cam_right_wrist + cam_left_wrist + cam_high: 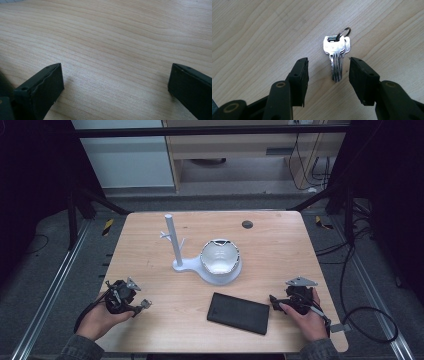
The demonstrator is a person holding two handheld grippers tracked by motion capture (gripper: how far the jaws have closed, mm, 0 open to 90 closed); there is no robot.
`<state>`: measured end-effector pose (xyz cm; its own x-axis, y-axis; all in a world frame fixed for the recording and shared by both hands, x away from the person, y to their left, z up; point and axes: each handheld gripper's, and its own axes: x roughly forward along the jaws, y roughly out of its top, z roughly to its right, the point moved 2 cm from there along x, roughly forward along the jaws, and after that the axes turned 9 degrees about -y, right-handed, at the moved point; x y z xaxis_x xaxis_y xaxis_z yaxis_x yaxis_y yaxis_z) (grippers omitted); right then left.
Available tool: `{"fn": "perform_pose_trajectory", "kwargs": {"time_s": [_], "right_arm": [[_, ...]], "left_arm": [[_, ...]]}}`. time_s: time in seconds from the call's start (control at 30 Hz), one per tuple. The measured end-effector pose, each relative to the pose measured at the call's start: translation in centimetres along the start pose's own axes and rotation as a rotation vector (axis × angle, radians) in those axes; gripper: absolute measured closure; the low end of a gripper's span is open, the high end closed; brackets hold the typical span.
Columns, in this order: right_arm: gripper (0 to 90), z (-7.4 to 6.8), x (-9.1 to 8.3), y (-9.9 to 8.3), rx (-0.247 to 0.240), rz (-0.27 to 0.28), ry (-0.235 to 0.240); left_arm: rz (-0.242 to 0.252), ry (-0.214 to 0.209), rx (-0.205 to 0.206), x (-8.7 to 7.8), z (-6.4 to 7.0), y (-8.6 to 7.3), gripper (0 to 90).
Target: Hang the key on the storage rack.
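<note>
The left gripper [329,72] is being held with jaws apart, astride the keys [336,55], which are lying flat on the table [257,32], untouched. The right gripper [116,82] is being held wide open over bare wood.

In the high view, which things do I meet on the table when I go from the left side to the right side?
Left gripper → keys → white stand with a post → bowl → black case → right gripper.
</note>
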<state>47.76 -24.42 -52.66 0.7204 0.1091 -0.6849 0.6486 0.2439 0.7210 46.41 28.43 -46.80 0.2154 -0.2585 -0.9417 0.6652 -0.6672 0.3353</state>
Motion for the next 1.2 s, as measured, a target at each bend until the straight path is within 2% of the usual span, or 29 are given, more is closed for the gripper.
{"fn": "perform_pose_trajectory", "kwargs": {"time_s": [0.3, 0.47, 0.67, 0.9, 1.03, 1.2], "right_arm": [[0.4, 0.0, 0.0, 0.0, 0.000, 0.000, 0.000], [0.4, 0.0, 0.0, 0.0, 0.000, 0.000, 0.000], [0.4, 0.0, 0.0, 0.0, -0.001, 0.001, 0.002], [0.4, 0.0, 0.0, 0.0, -0.001, 0.001, 0.002], [0.4, 0.0, 0.0, 0.0, -0.002, 0.001, 0.002], [0.4, 0.0, 0.0, 0.0, -0.002, 0.001, 0.002]], "left_arm": [[-0.027, -0.019, 0.012, 0.9, 0.1, 0.5, 55.2], [-0.057, -0.017, 0.021, 1.6, 0.1, 0.8, 57.6], [-0.060, -0.026, 0.024, 2.0, 0.1, 0.8, 64.1], [-0.071, -0.039, 0.030, 1.9, 0.2, 0.8, 79.8], [-0.063, -0.029, 0.025, 1.7, 0.2, 0.9, 81.5], [-0.065, -0.035, 0.031, 1.3, 0.1, 0.8, 85.9]]}}
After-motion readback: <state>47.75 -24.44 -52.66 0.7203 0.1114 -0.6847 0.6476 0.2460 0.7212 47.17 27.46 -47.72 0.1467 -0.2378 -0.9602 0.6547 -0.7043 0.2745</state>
